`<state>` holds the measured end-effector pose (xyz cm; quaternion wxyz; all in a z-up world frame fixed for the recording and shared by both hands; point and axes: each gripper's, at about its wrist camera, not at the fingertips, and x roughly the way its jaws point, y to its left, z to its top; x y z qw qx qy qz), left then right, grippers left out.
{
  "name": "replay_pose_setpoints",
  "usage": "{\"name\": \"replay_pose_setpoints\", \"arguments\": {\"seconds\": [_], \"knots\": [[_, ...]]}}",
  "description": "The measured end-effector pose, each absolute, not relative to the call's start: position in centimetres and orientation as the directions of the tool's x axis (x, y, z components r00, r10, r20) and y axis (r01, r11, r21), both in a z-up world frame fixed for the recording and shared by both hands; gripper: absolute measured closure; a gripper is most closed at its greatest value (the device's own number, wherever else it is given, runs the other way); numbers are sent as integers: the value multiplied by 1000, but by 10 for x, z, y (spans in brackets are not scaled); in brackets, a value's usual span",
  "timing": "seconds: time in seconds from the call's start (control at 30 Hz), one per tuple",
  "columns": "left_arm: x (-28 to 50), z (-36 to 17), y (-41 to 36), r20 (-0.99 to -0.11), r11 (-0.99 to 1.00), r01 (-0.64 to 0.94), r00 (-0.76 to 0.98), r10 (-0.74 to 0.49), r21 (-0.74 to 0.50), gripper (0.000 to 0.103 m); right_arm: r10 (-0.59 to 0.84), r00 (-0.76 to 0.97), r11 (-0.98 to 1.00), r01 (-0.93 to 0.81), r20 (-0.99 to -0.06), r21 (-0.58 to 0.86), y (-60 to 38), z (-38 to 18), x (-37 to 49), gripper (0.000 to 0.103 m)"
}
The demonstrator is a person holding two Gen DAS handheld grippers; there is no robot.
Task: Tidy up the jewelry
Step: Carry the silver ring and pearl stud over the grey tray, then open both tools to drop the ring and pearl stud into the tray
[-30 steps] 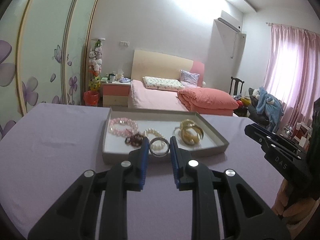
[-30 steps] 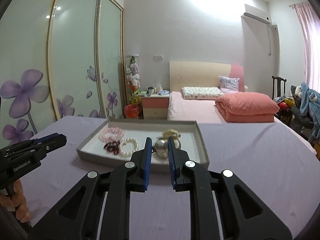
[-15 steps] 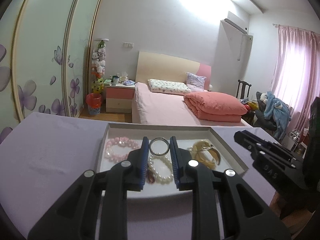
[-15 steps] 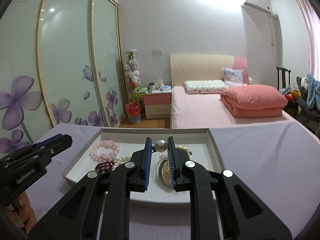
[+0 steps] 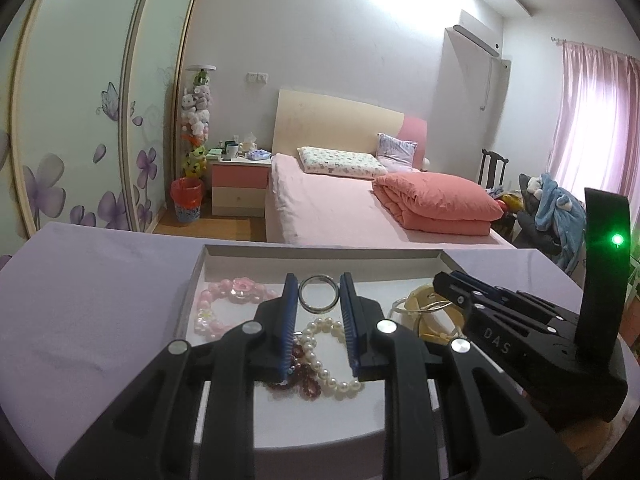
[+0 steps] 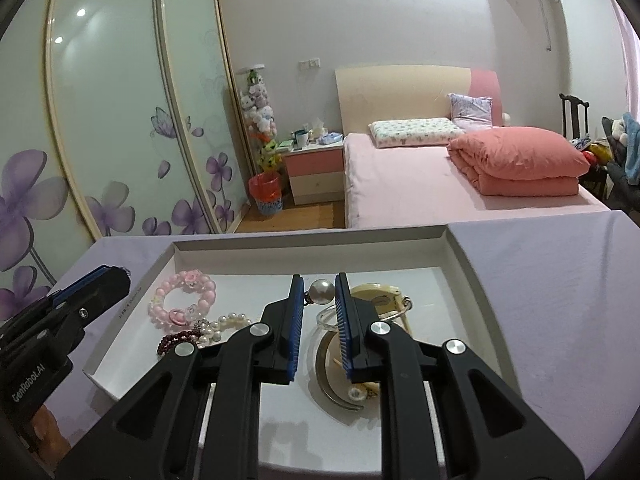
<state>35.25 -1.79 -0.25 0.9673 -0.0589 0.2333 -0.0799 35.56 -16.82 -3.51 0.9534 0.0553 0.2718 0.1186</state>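
Hovering inside tray (image 5: 448, 258) rim, left gripper (image 5: 319, 297) clamping ring (image 5: 319, 299), right gripper (image 6: 319, 294) pinching pearl (image 6: 321, 291).

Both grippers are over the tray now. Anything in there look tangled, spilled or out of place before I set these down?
Nothing spilled. In the tray, the white pearl bracelet overlaps the dark red bead bracelet, so they may tangle. The pink bracelet lies apart. The gold bangles are stacked.

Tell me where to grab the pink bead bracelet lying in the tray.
Grip the pink bracelet across one side of its bead loop, coming from above. It lies flat on the tray floor, so one finger can drop inside the loop and one outside. The far side, with bare floor behind it, looks easiest; the pearl bracelet lies close to the near side.
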Motion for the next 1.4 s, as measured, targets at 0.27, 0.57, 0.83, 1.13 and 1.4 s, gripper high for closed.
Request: {"name": "replay_pose_setpoints", "arguments": {"seconds": [0.27,0.57,0.83,1.13,1.4], "knots": [[361,-10,-20,-458,979,136,868,-191,-151,81,265,837,961,-191,-478,198,-177,-33,353,52],[370,-16,-23,-471,977,144,859,-201,-154,81,239,853,967,-166,-464,194,-182,-31,355,52],[378,-22,-21,-481,976,145,852,-205,-159,81,218,863,973,-154,-456,172,-182,-32,357,48],[379,-28,-17,-494,977,116,848,-192,-181,77,213,865,974,-153,-455,164,-181,-33,356,48],[379,-28,-16,-494,977,114,849,-191,-181,74,211,865,975,-153,-456,161,-181,-34,355,47]]}}
